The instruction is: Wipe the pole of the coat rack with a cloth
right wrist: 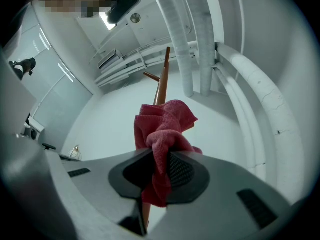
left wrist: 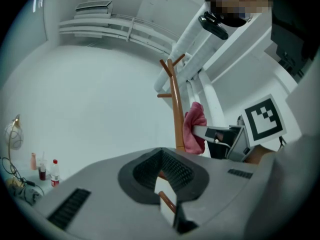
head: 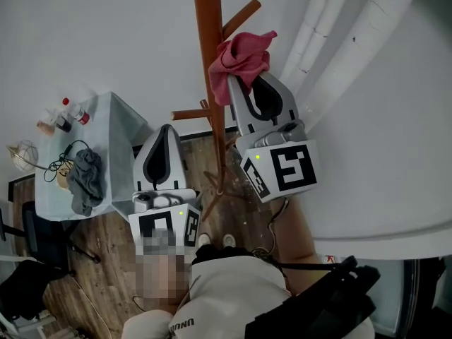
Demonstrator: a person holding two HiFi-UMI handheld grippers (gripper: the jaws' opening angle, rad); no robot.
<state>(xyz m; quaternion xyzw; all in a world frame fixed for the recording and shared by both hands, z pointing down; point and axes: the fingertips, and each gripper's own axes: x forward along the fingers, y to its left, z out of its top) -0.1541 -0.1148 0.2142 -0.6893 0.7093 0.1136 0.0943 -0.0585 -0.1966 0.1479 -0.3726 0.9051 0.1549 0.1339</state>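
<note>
The brown wooden coat rack pole (head: pixel 210 62) rises through the middle of the head view. A pink cloth (head: pixel 242 58) is bunched against the pole's right side. My right gripper (head: pixel 240 82) is shut on that cloth, and its fingertips are buried in the folds. In the right gripper view the cloth (right wrist: pixel 162 129) fills the shut jaws (right wrist: pixel 161 166), with the pole (right wrist: pixel 161 86) just behind. My left gripper (head: pixel 166 129) hangs lower, left of the pole, shut on nothing and apart from it. The left gripper view shows the pole (left wrist: pixel 175 114) and cloth (left wrist: pixel 194 126) ahead of its jaws (left wrist: pixel 162 171).
Pegs stick out of the pole: one up right (head: pixel 240 18), one low left (head: pixel 191 114). A pale table (head: pixel 116 119) at left carries small bottles (head: pixel 74 113), a dark rag (head: pixel 86 179) and a cable. White pipes (head: pixel 339 41) run along the wall at right. Wooden floor lies below.
</note>
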